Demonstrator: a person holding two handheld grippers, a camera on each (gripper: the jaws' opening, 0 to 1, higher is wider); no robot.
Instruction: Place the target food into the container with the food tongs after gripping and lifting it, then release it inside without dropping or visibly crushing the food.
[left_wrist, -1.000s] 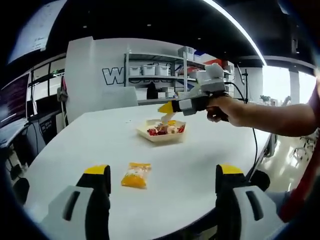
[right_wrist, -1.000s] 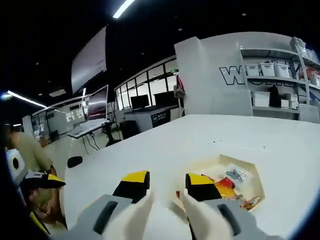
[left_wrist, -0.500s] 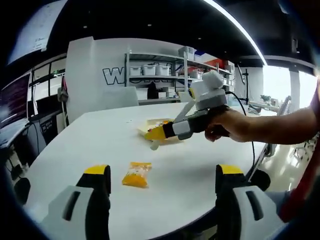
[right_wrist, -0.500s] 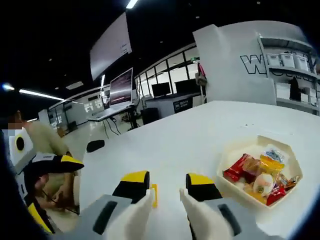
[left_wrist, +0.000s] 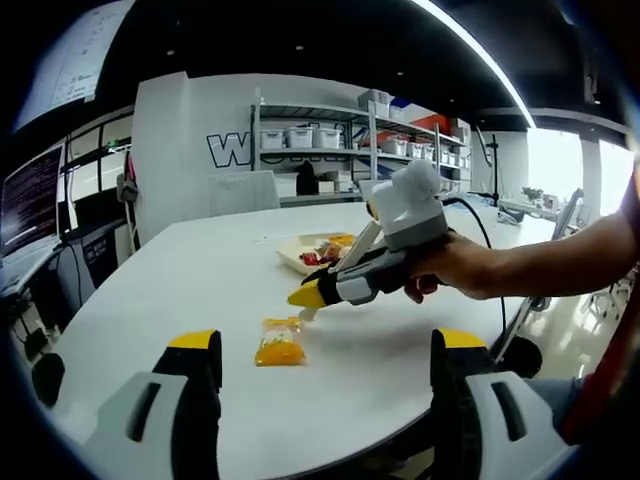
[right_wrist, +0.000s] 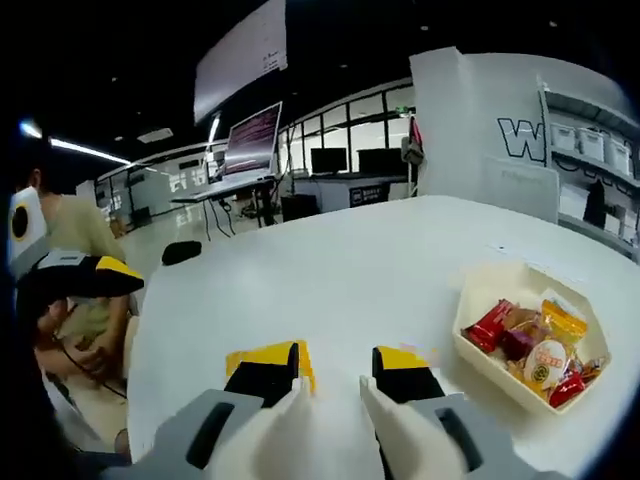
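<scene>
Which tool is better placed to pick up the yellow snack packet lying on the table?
The right tool. In the left gripper view its tongs tips hang just above the yellow packet, pointed down at it. The left tool sits back near the table edge, jaws wide apart and carrying no tongs.

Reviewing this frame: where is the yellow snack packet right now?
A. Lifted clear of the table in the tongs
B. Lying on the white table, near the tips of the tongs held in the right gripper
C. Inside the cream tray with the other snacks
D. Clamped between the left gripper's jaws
B. In the left gripper view the yellow snack packet lies flat on the white table, just below the tips of the tongs in the right gripper, well short of the cream tray.
</scene>
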